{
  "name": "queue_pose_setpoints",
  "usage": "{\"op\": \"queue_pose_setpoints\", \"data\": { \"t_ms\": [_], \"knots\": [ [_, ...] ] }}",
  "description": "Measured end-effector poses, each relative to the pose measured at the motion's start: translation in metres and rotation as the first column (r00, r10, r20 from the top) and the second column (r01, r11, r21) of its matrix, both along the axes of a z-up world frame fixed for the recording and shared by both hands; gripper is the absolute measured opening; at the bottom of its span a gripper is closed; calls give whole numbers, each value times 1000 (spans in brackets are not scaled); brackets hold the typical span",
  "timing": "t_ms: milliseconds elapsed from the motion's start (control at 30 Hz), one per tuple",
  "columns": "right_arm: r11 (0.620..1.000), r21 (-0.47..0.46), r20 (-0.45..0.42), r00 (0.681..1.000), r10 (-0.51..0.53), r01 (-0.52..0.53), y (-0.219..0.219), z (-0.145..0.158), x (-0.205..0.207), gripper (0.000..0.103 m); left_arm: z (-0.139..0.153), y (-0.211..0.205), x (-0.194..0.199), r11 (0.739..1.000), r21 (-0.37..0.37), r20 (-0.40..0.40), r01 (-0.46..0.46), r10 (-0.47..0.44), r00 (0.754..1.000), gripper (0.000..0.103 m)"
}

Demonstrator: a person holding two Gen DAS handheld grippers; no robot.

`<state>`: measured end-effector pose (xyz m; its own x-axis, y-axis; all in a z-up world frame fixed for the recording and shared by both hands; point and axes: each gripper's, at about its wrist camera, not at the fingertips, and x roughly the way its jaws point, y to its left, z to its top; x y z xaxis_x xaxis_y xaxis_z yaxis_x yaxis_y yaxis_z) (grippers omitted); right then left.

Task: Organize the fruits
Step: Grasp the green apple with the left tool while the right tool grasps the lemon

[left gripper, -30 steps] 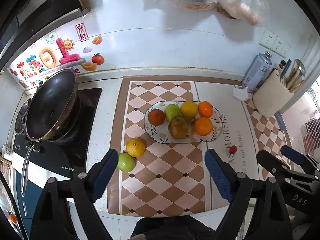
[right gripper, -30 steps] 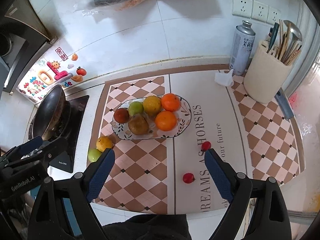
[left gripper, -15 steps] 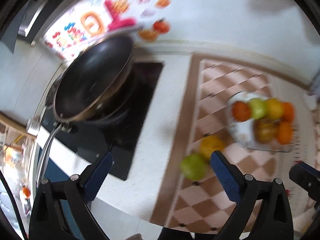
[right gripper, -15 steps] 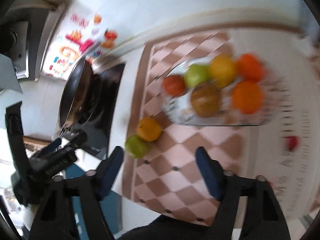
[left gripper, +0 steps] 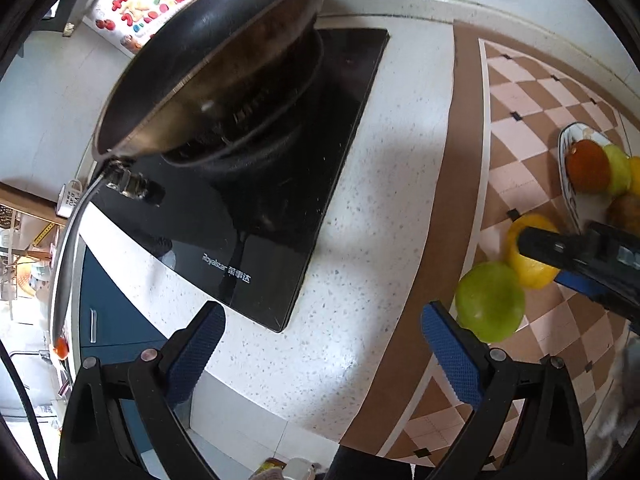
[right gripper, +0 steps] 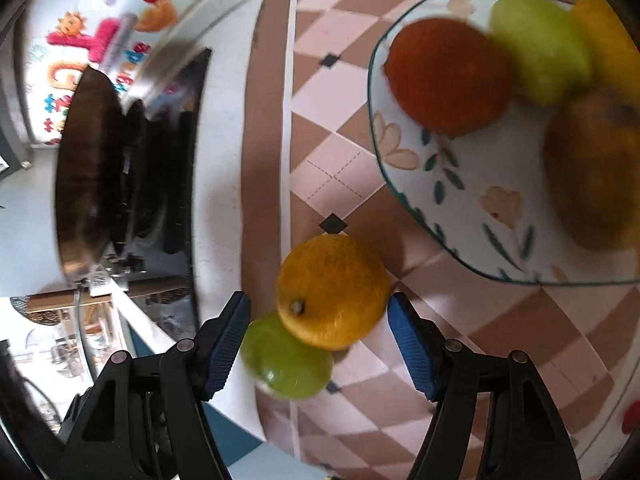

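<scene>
Two loose fruits remain off the plate, and the step in hand appears to be the pickup of one of them. At far left, a dark pan sits on a black cooktop set into the speckled counter. The left gripper hangs over the bare counter beside the cooktop, its blue pads spread wide and holding nothing. Just to its right, on the brown border of the checkered mat, lies the green fruit, touching the yellow fruit. The right gripper is spread wide around this pair: the yellow fruit lies between the jaws, near the right pad, while the green fruit lies low against the left pad. Neither pad yet presses on the yellow fruit. Further right stands the floral plate, carrying a red-orange fruit, a green one, a yellow one and a brown one.

The next move likely calls for centring the jaws on the yellow fruit alone, clear of its green neighbour, then closing and carrying it to the bare near part of the plate.
</scene>
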<state>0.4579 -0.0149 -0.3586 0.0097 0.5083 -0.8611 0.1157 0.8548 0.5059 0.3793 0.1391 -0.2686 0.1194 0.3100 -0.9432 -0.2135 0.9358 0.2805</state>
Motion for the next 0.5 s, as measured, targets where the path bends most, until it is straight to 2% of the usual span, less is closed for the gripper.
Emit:
{"op": "queue_pose_setpoints", "data": {
  "t_ms": [33,200,300,400,500],
  "knots": [
    [1000,-23,8,1000,3,-2,2,-2,1,62,-2,2,1,1000,-7,-7,1,-1,1000,100],
    [998,-53,49,998,28,-25,-5,4,-11,62,-7,5,4,999,-44,-17,13,-14,1000,100],
    [996,-84,63,997,46,-40,-26,11,-29,62,-7,2,8,995,-89,-14,35,-36,999,100],
    [994,-99,49,998,44,-39,-52,18,-51,62,-10,-7,13,984,-158,-21,80,-84,996,100],
    [993,-114,26,1000,14,-11,-86,19,-78,62,-16,-23,20,962,-235,-36,138,-150,988,100]
  ]
}}
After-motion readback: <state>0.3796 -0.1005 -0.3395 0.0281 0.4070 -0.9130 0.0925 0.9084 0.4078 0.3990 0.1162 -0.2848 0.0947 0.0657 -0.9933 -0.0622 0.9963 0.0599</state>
